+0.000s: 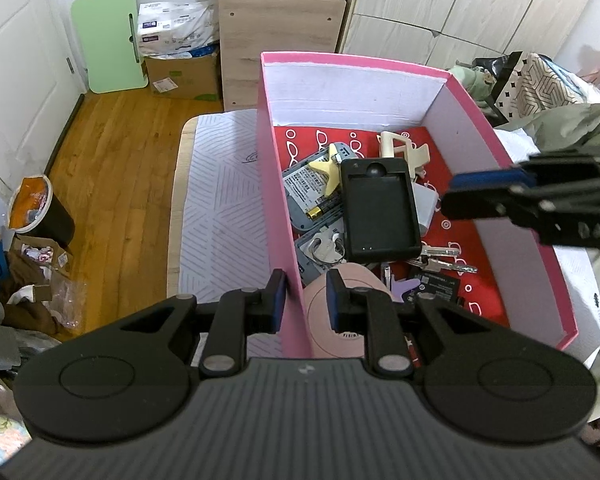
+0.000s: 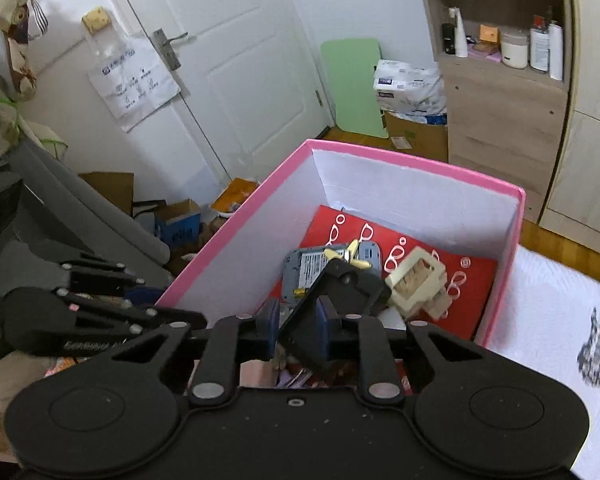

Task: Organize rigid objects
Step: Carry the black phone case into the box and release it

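A pink box with white inner walls and a red patterned floor stands on the bed. It holds a black rectangular case, a grey device, a yellow star piece, a cream clip, keys and a pink round device. My left gripper straddles the box's left wall, its jaws slightly apart. My right gripper is over the box with its jaws open, and the black case lies tilted between and below the fingers. The right gripper also shows in the left wrist view.
The bed has a white striped cover. Wooden floor, a bin and cardboard clutter lie to the left. A wooden shelf unit and wardrobe stand behind. A white door is beyond the box.
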Tool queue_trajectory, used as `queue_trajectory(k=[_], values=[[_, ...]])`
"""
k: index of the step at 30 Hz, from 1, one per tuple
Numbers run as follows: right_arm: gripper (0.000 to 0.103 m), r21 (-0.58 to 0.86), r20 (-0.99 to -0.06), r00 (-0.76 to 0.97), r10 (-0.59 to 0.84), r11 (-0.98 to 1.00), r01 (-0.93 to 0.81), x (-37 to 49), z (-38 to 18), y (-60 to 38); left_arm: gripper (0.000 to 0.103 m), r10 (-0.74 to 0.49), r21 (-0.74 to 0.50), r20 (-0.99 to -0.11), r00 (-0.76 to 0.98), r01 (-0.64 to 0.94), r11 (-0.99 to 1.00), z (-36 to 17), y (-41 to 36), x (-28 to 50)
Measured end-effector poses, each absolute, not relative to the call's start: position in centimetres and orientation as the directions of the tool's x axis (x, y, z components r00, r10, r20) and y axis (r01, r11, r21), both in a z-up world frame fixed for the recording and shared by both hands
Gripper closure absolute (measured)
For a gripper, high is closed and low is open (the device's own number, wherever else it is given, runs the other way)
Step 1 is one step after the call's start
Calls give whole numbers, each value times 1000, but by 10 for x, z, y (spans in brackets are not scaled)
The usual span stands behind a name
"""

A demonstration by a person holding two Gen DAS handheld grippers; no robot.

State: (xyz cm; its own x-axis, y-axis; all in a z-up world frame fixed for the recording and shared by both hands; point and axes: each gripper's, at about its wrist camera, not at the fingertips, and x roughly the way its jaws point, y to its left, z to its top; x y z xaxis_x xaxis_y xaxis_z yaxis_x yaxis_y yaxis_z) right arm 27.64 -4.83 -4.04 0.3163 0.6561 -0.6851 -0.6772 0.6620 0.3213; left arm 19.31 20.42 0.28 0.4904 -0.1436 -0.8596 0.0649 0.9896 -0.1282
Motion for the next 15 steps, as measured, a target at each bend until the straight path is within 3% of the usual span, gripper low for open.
queue_trajectory(k=[6,11,15], values=[[69,220,-673,424,606,712,-667,251,-41,-59,83,-126,-100,-866,483,80,992,5,199,192],[66,232,-650,434,624,707,-668,241,-41,-66,81,-129,-113,-865,485,64,992,5,201,192],[57,234,-630,465,622,723,-650,236,-42,-74,78,-132,-131,-867,480,37,991,7,203,190]])
